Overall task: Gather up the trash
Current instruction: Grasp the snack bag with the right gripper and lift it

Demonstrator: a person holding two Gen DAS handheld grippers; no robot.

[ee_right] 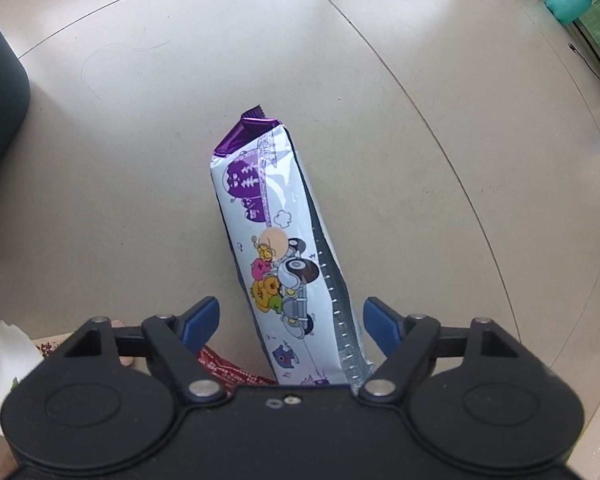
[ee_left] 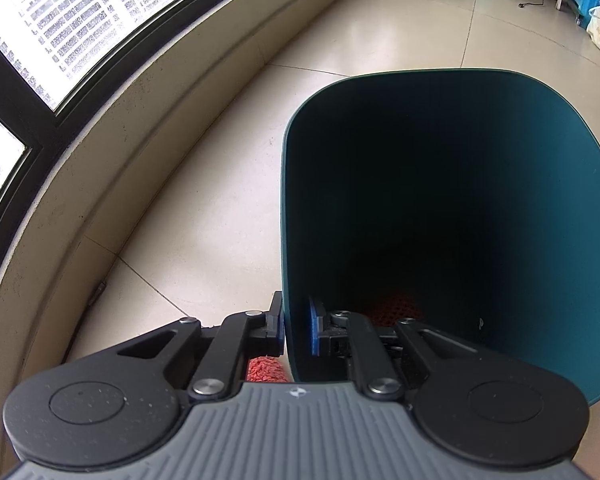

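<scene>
Left tongs (ee_left: 296, 330) pinching teal bin (ee_left: 540, 160) wall – red netting (ee_left: 396, 306) inside, right tongs (ee_right: 292, 320) spread, straddling snack packet (ee_right: 276, 240)

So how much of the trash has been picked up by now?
Something red already lies at the bottom of the bin, whose wall the left gripper pinches. The right gripper straddles a snack packet on the floor, fingers not yet touching it. A red wrapper and white paper remain.
</scene>
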